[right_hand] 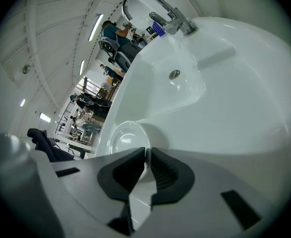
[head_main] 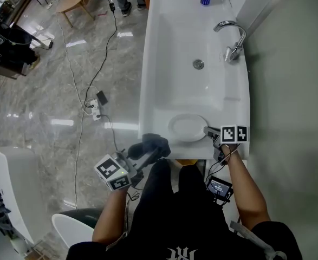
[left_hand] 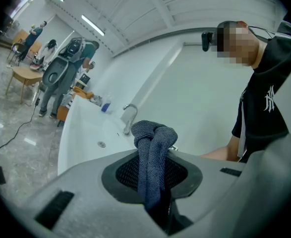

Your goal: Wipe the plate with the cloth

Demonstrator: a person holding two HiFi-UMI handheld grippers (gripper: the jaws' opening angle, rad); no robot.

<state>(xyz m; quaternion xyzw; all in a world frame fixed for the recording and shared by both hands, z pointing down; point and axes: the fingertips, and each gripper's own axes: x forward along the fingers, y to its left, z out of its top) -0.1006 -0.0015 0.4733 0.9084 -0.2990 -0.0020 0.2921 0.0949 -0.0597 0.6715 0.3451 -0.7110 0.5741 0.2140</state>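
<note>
Right gripper (head_main: 209,132) pinches the plate (head_main: 186,128) by its rim at the sink (head_main: 148,75) front; left gripper (head_main: 148,153) clamps the cloth (head_main: 154,143) just beside it. I'd brace the plate (thin grip) and sweep flat.
</note>
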